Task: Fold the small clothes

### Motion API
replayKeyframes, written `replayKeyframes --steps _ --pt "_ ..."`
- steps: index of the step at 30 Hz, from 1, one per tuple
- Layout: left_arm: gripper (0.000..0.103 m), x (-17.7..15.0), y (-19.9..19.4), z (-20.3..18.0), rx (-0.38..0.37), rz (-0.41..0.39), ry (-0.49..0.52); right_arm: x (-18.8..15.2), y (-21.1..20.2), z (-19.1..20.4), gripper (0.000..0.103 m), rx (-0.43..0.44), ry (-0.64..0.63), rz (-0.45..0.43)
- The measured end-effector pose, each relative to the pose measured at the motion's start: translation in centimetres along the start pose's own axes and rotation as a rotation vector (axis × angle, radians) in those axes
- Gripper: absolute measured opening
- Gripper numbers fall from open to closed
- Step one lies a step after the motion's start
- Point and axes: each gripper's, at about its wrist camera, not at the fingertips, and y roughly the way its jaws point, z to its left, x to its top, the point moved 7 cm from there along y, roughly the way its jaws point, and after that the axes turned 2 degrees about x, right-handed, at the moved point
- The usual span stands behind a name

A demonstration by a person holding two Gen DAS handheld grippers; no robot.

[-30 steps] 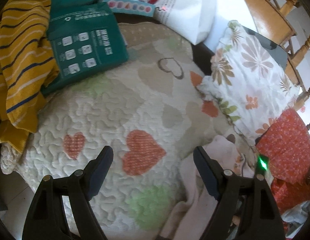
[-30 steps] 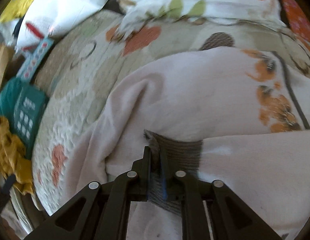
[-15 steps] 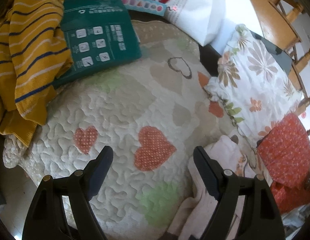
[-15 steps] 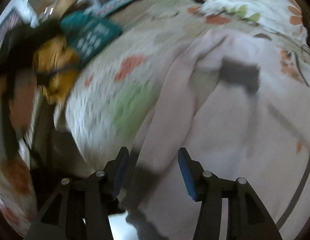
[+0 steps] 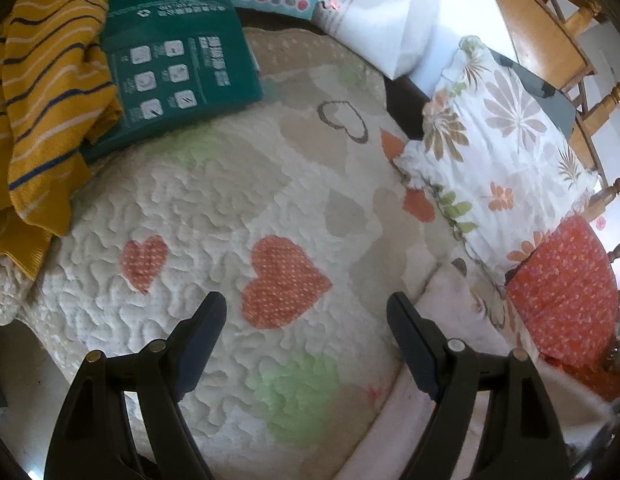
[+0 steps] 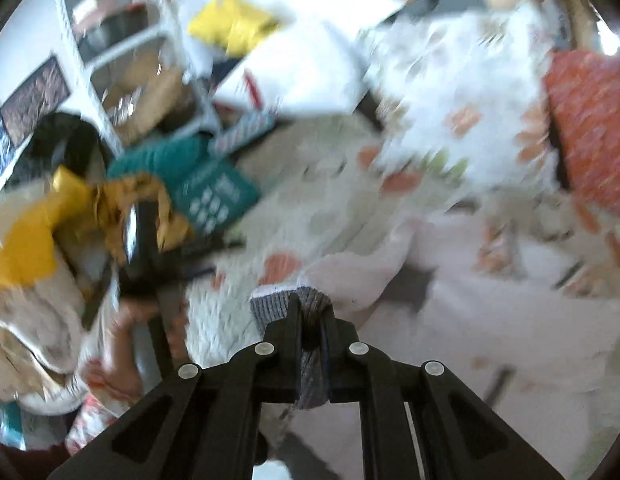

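A pale pink garment with a grey ribbed cuff lies on the heart-patterned quilt. My right gripper is closing tight on that cuff, and the grey knit is pinched between its jaws and lifted off the quilt. The right wrist view is blurred by motion. My left gripper hangs open over the red heart on the quilt, with nothing between its fingers. The pink garment lies just right of its right finger.
A yellow striped garment and a green package lie at the quilt's far left. A floral pillow and red dotted cloth sit on the right, a white bag behind. A person's hand shows at lower left.
My right gripper let go of the grey patch, opened, swung up and away, and shut on the grey cuff. The garment has shifted right in the left wrist view. The left gripper has stayed open.
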Motion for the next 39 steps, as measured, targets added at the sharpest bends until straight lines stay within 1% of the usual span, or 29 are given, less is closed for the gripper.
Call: replayKeyframes --steps 1,2,3,5,8,9,10,11,12,13,14,15,16,17,18,20,21,22,23,25,28,30,31,32,34,36,39 --pt "0.081 -0.1 0.2 -0.4 -0.005 0.005 0.005 0.5 -1.5 -1.7 0.008 -0.04 0.02 -0.013" --pt "0.081 -0.3 0.4 -0.9 -0.011 0.011 0.013 0.5 -2.7 -3.8 0.008 -0.102 0.03 -0.019" --pt "0.081 -0.5 0.5 -1.4 -0.014 0.015 0.02 0.1 -3.6 -5.1 0.008 -0.148 0.039 -0.018" --pt "0.081 -0.8 0.8 -2.4 -0.018 0.02 0.039 -1.0 -4.6 -9.5 0.008 -0.257 0.079 0.006" --pt "0.081 -1.5 1.5 -4.6 -0.019 0.03 0.084 -4.0 -4.1 -17.7 0.008 -0.459 0.145 0.092" --pt "0.081 -1.8 1.6 -5.0 -0.021 0.032 0.093 -4.5 -3.7 -19.6 0.008 -0.507 0.157 0.119" --pt "0.081 -2.0 1.8 -5.6 -0.021 0.036 0.105 -5.7 -3.4 -22.5 0.009 -0.588 0.169 0.165" --pt "0.081 -2.4 2.0 -6.4 -0.021 0.04 0.121 -6.6 -3.4 -24.9 0.016 -0.667 0.177 0.201" --pt "0.081 -2.6 2.1 -6.9 -0.021 0.042 0.134 -7.9 -3.4 -27.7 0.019 -0.788 0.198 0.246" --pt "0.081 -2.8 2.2 -7.4 -0.021 0.043 0.146 -8.6 -3.8 -29.4 0.021 -0.837 0.231 0.258" --pt "0.081 -3.1 2.3 -8.1 -0.02 0.043 0.161 -9.0 -4.6 -30.5 0.021 -0.823 0.28 0.236" --pt "0.081 -3.3 2.4 -8.5 -0.018 0.044 0.17 -9.1 -5.3 -31.5 0.023 -0.793 0.324 0.209" --pt "0.082 -3.5 2.7 -9.1 -0.018 0.049 0.183 -9.3 -6.0 -32.1 0.03 -0.743 0.39 0.164" --pt "0.082 -3.9 2.9 -9.7 -0.021 0.057 0.199 -9.2 -6.4 -32.4 0.038 -0.712 0.429 0.135" --pt "0.082 -4.1 3.1 -10.1 -0.022 0.061 0.208 -9.4 -7.0 -32.8 0.041 -0.687 0.454 0.11" --pt "0.082 -4.7 3.5 -11.3 -0.021 0.068 0.234 -9.4 -6.7 -32.2 0.042 -0.683 0.448 0.112" --pt "0.082 -5.1 3.8 -11.9 -0.023 0.074 0.249 -10.0 -6.6 -32.3 0.043 -0.677 0.441 0.128" --pt "0.082 -5.5 4.0 -12.7 -0.025 0.079 0.266 -10.3 -6.3 -32.2 0.048 -0.668 0.439 0.139" --pt "0.082 -5.8 4.3 -13.3 -0.026 0.085 0.282 -10.8 -5.7 -32.1 0.049 -0.659 0.44 0.148" --pt "0.082 -6.7 4.9 -14.6 -0.023 0.094 0.325 -11.9 -4.4 -31.9 0.049 -0.647 0.431 0.169" --pt "0.082 -7.6 6.2 -15.7 -0.006 0.116 0.383 -12.0 -1.9 -31.5 0.049 -0.595 0.415 0.183" --pt "0.082 -7.5 6.6 -15.3 0.01 0.123 0.368 -11.1 0.1 -30.6 0.049 -0.537 0.407 0.178" --pt "0.082 -7.1 6.7 -14.8 0.022 0.12 0.354 -10.2 1.7 -29.7 0.049 -0.488 0.396 0.179" --pt "0.082 -6.9 6.7 -14.4 0.029 0.119 0.344 -9.6 2.8 -29.0 0.049 -0.459 0.388 0.181" --pt "0.082 -6.1 6.5 -13.4 0.04 0.117 0.311 -7.6 6.1 -26.9 0.05 -0.387 0.342 0.195" --pt "0.082 -5.5 6.6 -12.7 0.049 0.119 0.281 -5.4 10.1 -24.7 0.053 -0.347 0.27 0.219" --pt "0.082 -4.8 6.8 -12.0 0.042 0.134 0.244 -2.3 15.2 -22.1 0.055 -0.319 0.198 0.25"
